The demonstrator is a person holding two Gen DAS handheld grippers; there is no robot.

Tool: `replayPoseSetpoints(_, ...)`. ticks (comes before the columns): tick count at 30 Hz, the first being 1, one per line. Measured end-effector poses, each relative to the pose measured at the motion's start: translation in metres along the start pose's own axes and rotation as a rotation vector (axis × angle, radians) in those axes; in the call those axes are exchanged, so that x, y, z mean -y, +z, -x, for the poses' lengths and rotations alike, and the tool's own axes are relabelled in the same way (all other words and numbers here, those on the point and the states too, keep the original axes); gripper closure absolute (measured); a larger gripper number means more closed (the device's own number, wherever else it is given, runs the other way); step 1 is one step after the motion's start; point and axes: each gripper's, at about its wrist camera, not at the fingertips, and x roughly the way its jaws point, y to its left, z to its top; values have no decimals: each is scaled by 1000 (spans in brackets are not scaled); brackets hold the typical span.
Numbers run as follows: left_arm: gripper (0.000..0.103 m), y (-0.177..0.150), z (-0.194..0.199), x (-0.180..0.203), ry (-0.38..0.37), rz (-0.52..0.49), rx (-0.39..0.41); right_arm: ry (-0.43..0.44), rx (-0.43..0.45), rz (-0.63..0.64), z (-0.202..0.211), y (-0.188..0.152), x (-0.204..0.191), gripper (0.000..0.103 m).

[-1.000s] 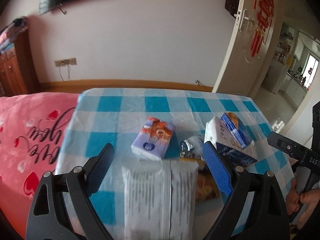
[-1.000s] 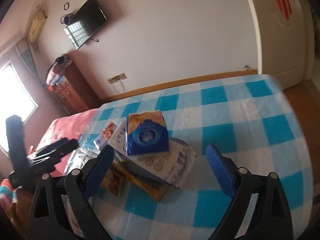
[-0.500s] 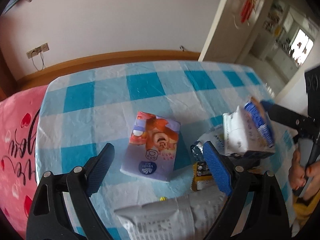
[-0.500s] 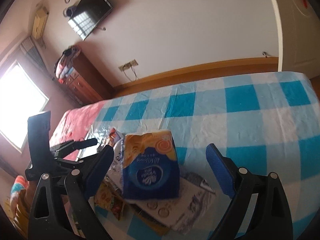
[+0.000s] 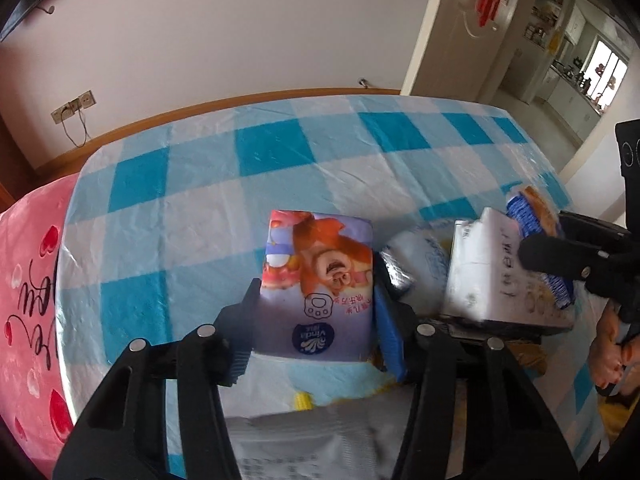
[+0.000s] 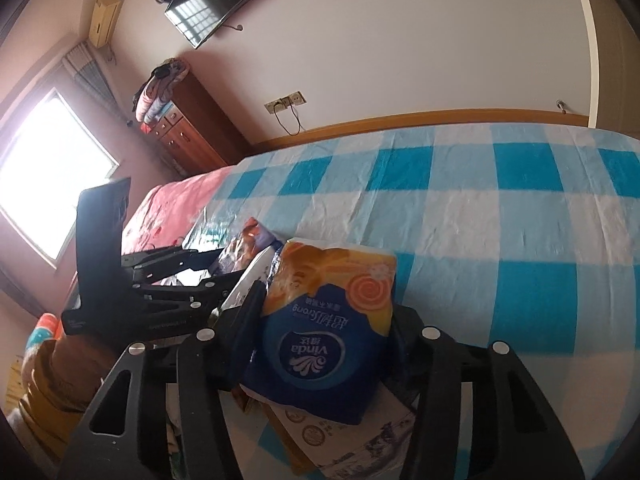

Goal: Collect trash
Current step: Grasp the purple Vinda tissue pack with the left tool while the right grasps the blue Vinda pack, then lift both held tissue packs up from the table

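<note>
A blue-and-white checked counter carries a heap of packets, with a pink bed cover at its left edge. A crumpled clear bottle lies between the 2 tissue packs, and a grey printed bag lies blurred in front. The left tool is clenched on the purple tissue pack, pads pressing both sides. The right tool is closing its jaws, already pressing the blue-and-orange tissue pack, which sits atop a white pack. What lies under the heap is hidden.
</note>
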Motion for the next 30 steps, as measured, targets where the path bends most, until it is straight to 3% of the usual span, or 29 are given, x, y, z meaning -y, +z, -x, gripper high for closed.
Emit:
replayPoseSetpoints(8,50,-28,16,21,-36,-16,-4,6,-1,-37,25,-44,-6,49)
replayPoseSetpoints(17,51,-74,38,57,-88,-34,-1,-50,33,-11,61,-103,-35,50)
replayPoseSetpoints(30,51,-99,60,57,-92,77,80,-189,150,63,87,-133,-62,60)
